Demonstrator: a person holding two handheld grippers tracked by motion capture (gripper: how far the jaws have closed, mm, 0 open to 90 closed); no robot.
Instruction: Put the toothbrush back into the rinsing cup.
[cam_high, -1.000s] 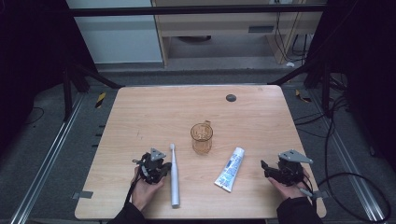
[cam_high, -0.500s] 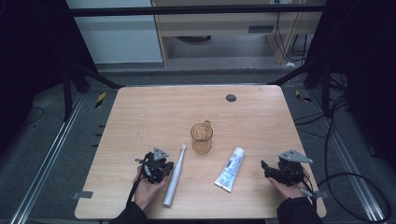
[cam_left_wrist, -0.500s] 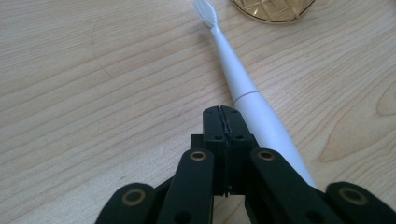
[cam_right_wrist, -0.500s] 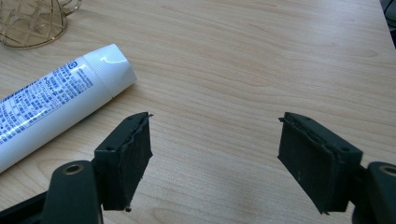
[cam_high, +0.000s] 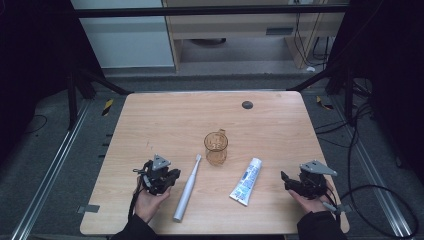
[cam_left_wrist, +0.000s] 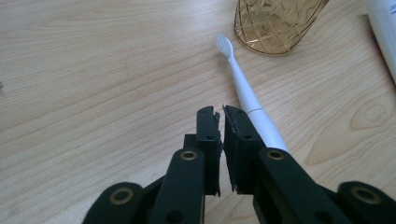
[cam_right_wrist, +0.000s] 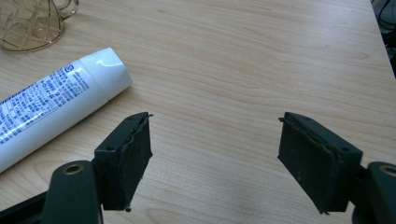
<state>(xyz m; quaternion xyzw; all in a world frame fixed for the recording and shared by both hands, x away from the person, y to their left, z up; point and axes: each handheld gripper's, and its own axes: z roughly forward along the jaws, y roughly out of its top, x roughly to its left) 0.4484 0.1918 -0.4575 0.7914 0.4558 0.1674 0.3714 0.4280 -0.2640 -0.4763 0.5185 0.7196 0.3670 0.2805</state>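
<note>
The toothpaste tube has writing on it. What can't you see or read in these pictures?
- Toothpaste tube: right gripper view, print too small and blurred to read; its far end is cut off by the left edge.
- Toothbrush: left gripper view, the handle's lower part is hidden behind the left gripper.
- Amber glass cup: left gripper view, its upper part is cut off by the top edge.
- Small dark round thing: high view, too small to identify.

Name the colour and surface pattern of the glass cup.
Amber cup, diamond-cut lattice pattern; clearest in the left gripper view.

The left gripper (cam_high: 159, 177) sits at the lower left of the high view, its jaws just opening to a narrow slit with nothing between them. The right gripper (cam_high: 300, 184), lower right, gapes wide and empty.
</note>
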